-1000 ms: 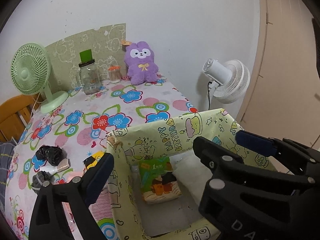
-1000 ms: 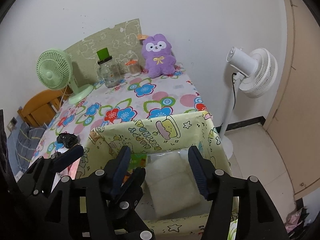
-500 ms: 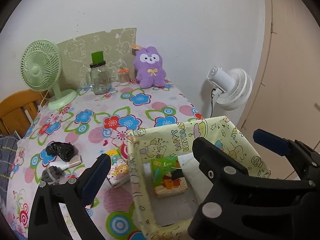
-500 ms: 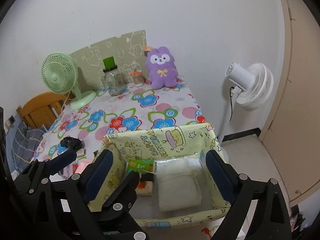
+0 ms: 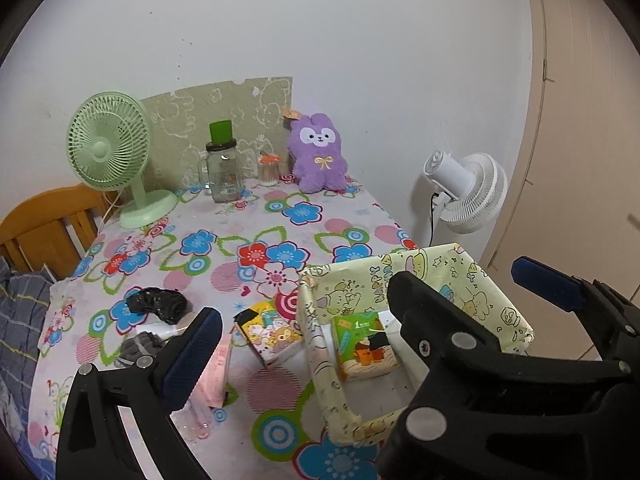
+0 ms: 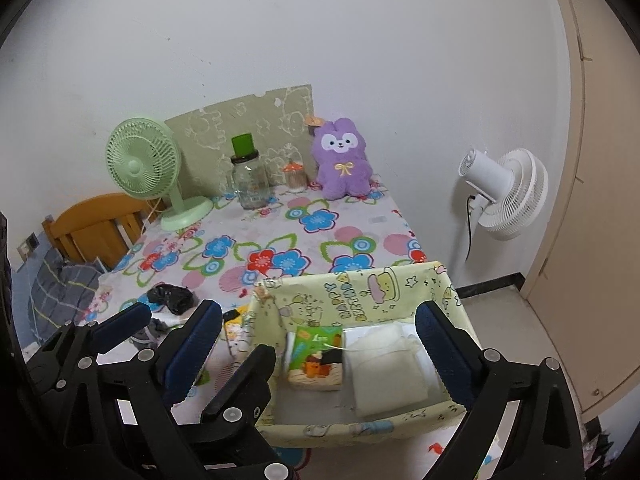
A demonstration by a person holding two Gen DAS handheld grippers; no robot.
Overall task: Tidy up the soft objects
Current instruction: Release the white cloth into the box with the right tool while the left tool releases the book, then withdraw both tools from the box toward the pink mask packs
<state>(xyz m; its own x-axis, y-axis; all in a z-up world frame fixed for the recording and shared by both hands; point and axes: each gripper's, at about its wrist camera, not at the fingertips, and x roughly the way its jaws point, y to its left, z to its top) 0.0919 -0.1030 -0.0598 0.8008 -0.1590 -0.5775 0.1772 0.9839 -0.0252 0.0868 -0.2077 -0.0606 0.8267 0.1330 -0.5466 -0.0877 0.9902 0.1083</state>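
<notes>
The white tissue pack (image 6: 386, 368) lay flat in the yellow cartoon-print box (image 6: 360, 288), beside a green pack (image 6: 316, 354). The right gripper (image 6: 320, 344) had just been opening, its fingers wide and empty, pulled back from the box since earlier; the left gripper (image 5: 360, 308) stood open, empty.

a table (image 6: 372, 220) is being covered by a flowered cloth. at its back edge a green fan (image 6: 152, 172), a glass jar (image 6: 248, 180) and a purple plush (image 6: 342, 162) are being carried, at its front a yellow fabric box (image 6: 360, 292), a black bundle (image 6: 172, 298) and a cartoon tissue pack (image 5: 268, 334).
</notes>
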